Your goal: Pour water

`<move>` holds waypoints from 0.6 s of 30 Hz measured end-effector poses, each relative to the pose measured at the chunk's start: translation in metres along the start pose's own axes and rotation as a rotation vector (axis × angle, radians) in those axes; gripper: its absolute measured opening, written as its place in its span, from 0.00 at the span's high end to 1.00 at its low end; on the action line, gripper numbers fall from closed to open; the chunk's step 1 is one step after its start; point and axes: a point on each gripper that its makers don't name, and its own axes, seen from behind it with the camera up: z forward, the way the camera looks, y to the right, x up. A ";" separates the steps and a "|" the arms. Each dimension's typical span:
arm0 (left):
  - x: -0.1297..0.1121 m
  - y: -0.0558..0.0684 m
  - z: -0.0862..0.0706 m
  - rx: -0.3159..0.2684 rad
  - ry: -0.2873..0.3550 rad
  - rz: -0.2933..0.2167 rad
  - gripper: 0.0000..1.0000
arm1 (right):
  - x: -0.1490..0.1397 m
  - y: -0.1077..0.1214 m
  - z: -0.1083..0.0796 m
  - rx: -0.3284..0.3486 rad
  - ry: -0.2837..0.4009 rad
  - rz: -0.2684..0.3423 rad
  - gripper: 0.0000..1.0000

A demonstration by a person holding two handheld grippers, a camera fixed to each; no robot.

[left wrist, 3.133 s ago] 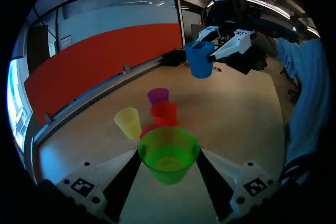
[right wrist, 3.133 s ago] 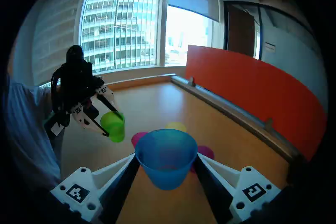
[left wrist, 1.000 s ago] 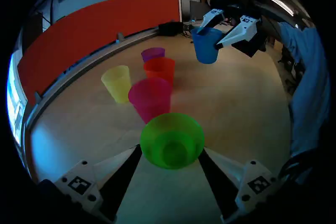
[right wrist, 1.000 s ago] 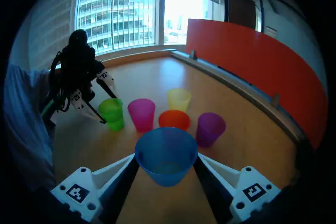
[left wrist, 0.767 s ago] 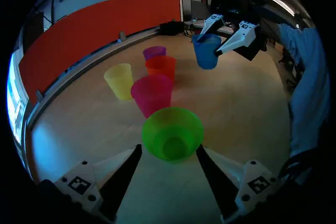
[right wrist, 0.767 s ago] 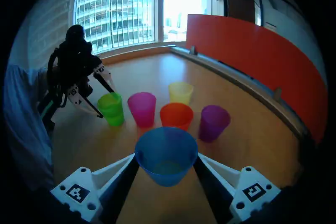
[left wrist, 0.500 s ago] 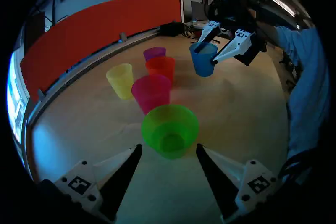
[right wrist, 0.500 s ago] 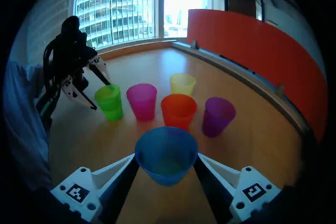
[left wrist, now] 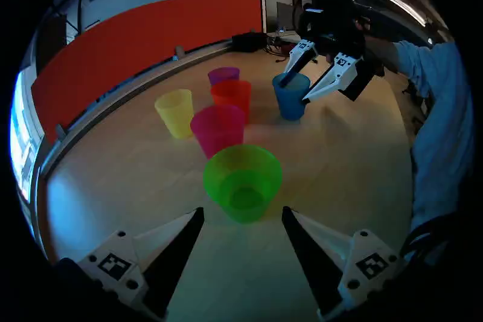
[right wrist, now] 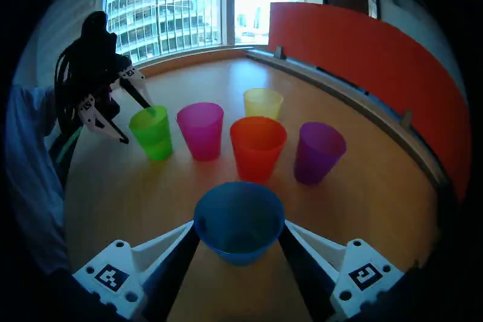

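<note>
Saw a wide wooden desk (right wrist: 374, 201) bounded by an orange wall (right wrist: 374, 62), with bare room all round the cluster of cups. Found right tongs (right wrist: 239, 225) clamped on the blue cup (right wrist: 239, 216), upright, mouth up, down at desk level near the orange cup (right wrist: 258, 147). Noted left tongs (left wrist: 241, 209) spread wide, gripping nothing, green cup (left wrist: 243, 180) upright just ahead, beside the pink cup (left wrist: 218, 132).

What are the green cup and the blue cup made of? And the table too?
The green cup looks like thin, glossy plastic: it is see-through, and light glows through its wall. The blue cup seems the same tinted plastic, only darker. The table looks like smooth wood or wood-look laminate, by its light brown colour; I can't tell which.
</note>
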 end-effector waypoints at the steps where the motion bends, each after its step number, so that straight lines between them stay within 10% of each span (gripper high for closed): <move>1: 0.000 0.000 0.000 -0.001 0.001 0.001 0.04 | -0.001 0.000 0.000 0.000 0.000 0.001 0.09; 18: 0.000 0.002 0.002 -0.005 -0.016 0.015 0.04 | -0.013 0.004 -0.002 -0.013 -0.010 0.012 0.08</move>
